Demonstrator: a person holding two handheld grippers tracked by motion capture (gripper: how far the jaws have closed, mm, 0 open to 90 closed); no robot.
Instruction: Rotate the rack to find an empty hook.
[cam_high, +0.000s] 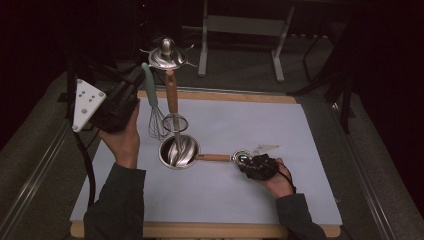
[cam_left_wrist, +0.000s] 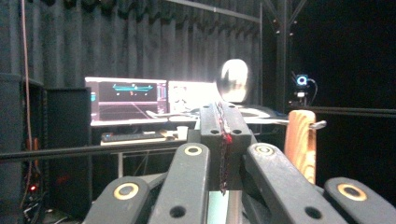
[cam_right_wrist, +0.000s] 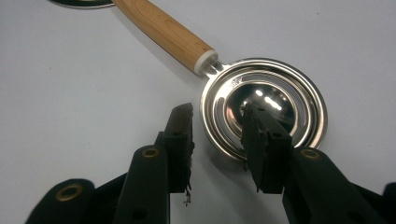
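High view: a steel bowl (cam_high: 178, 151) on the desk (cam_high: 225, 200) holds the metal end of a wooden-handled utensil (cam_high: 172, 95). No writing is legible. The left hand-held gripper (cam_high: 131, 86), raised and tilted, is closed on a green-handled whisk (cam_high: 152, 102). The right hand-held gripper (cam_right_wrist: 215, 126) rests low with jaws partly apart, straddling the rim of a wooden-handled skimmer (cam_right_wrist: 264, 102) lying flat, without pressing it.

You've got bare surface (cam_high: 280, 125) on the right half and along the near edge, so passing there is easy. Centre is crowded: steel bowl (cam_high: 178, 151) w/ whisk (cam_high: 154, 107) and wooden-handled utensil (cam_high: 172, 97) over it. The egg separator (cam_high: 239, 158) lies across the route btwn bowl and right gripper (cam_high: 250, 164).
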